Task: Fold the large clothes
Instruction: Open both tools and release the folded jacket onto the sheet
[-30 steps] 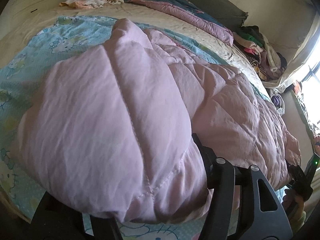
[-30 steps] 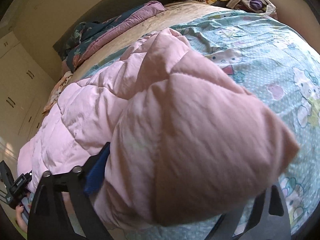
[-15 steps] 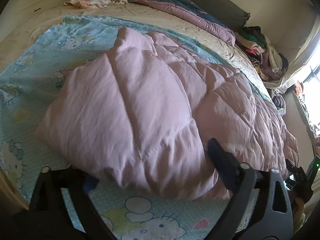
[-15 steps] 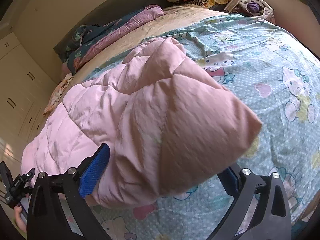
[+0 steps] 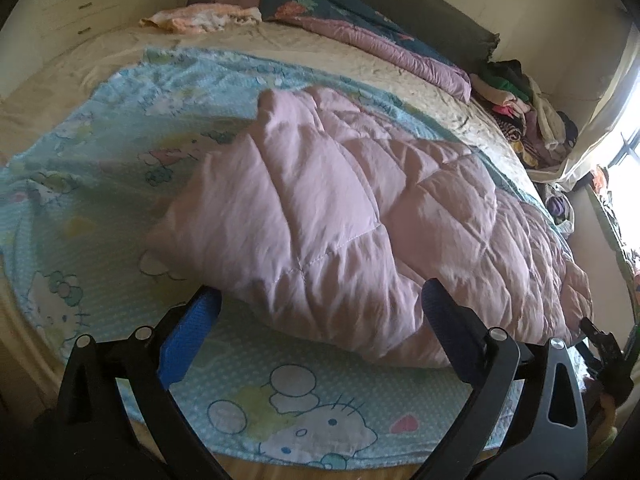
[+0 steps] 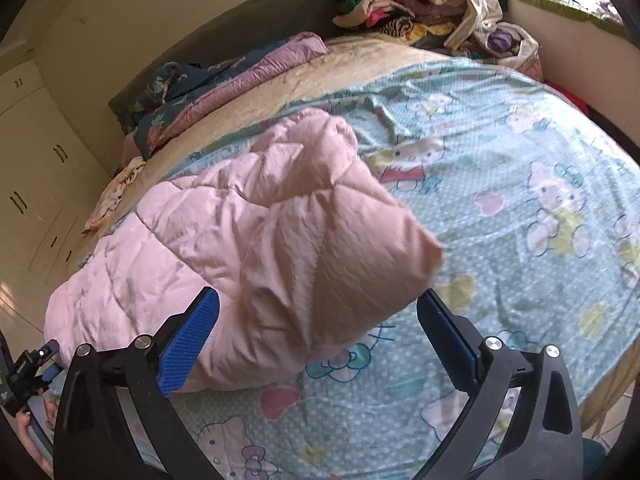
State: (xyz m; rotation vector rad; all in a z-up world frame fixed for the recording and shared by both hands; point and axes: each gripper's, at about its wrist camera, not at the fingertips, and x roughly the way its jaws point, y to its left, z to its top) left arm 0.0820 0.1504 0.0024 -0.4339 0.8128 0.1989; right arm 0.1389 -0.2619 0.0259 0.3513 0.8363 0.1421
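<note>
A pink quilted duvet point(image 5: 340, 216) lies folded over on a light blue Hello Kitty sheet point(image 5: 100, 184) on the bed. It also shows in the right wrist view point(image 6: 256, 248). My left gripper point(image 5: 320, 312) is open and empty, its blue-padded fingers just in front of the duvet's near edge. My right gripper point(image 6: 318, 316) is open and empty too, its fingers either side of the duvet's near folded corner, not holding it. The Hello Kitty sheet point(image 6: 520, 184) spreads to the right of the duvet.
A dark floral and purple blanket point(image 5: 360, 36) lies bunched at the head of the bed. A pile of mixed clothes point(image 5: 520, 120) sits at the far right corner by the window. A small peach cloth point(image 5: 200, 20) lies far left. White cupboards point(image 6: 28, 168) stand left.
Both grippers have let go of the duvet, opened wide and pulled back toward the near bed edge. The duvet has dropped and now lies on the sheet.
</note>
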